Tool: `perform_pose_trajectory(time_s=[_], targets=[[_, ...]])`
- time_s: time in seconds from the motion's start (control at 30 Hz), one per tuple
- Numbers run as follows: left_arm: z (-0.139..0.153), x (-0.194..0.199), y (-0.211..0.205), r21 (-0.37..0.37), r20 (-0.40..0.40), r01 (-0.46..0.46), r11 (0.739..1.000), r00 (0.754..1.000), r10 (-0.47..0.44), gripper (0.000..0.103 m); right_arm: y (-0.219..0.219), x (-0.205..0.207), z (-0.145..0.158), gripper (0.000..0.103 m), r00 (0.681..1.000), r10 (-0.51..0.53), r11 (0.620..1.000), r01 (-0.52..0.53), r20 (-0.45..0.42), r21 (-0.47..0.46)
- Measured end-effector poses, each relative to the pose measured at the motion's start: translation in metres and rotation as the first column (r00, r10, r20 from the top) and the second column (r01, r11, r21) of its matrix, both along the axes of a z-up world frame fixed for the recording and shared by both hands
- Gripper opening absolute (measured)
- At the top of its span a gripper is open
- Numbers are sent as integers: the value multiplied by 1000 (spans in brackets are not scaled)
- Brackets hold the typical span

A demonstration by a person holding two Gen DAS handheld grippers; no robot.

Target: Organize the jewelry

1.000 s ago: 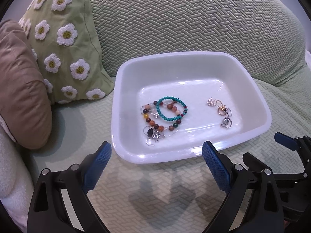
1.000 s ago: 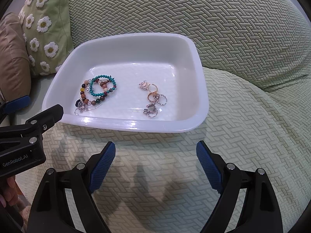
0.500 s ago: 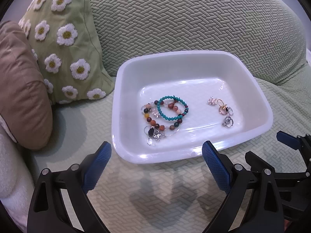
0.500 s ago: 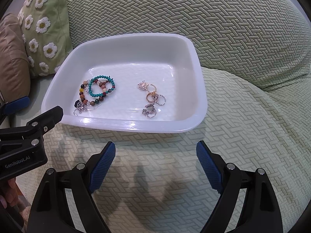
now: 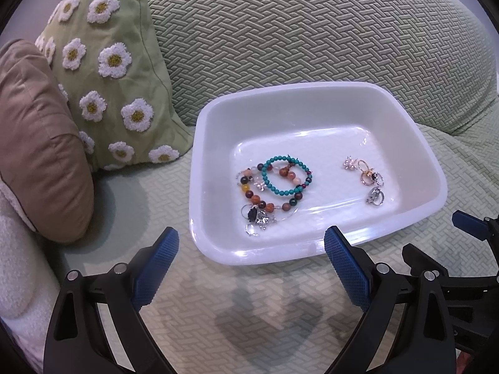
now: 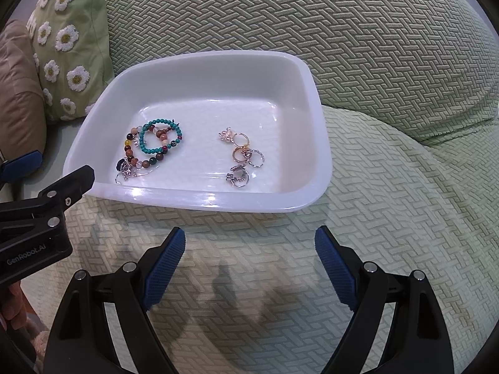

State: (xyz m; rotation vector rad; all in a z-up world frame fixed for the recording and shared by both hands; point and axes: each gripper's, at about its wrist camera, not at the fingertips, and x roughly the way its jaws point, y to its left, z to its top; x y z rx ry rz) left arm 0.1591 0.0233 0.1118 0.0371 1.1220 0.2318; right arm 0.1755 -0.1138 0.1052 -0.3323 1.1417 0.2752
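A white plastic tray (image 5: pixel 414 131) (image 6: pixel 318 118) sits on the green sofa seat. In its left half lie a turquoise bead bracelet (image 5: pixel 287 175) (image 6: pixel 160 135), a brown mixed-bead bracelet (image 5: pixel 259 200) (image 6: pixel 137 159) and silver pieces (image 5: pixel 260 218) (image 6: pixel 126 171). In its right half lie several gold and silver rings (image 5: pixel 368 177) (image 6: pixel 244 155). My left gripper (image 5: pixel 251 252) is open and empty, just in front of the tray's near rim. My right gripper (image 6: pixel 249 249) is open and empty, in front of the near rim. Each gripper shows at the edge of the other's view.
A green daisy pillow (image 5: pixel 109 62) (image 6: pixel 65 40) and a brown cushion (image 5: pixel 37 143) (image 6: pixel 15 106) stand left of the tray. The sofa back (image 5: pixel 312 31) rises behind it. Woven green seat cover (image 6: pixel 405 218) lies to the right and in front.
Both grippers have drifted only slightly; the tray sits a little higher and to the right in the left view. The jewelry has not moved.
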Motion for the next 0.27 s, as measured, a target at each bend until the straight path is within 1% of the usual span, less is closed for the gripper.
perform_pose_trajectory(time_s=[0.13,0.27], targets=[[1,0,-1,-39,-3,18,999,1000,-18,90,0,0,1,84,1000,0,1000,0,3,1],[0,0,-3,-33,-6,27,999,1000,-27,90,0,-1,1,84,1000,-3,1000,3,9,-4]])
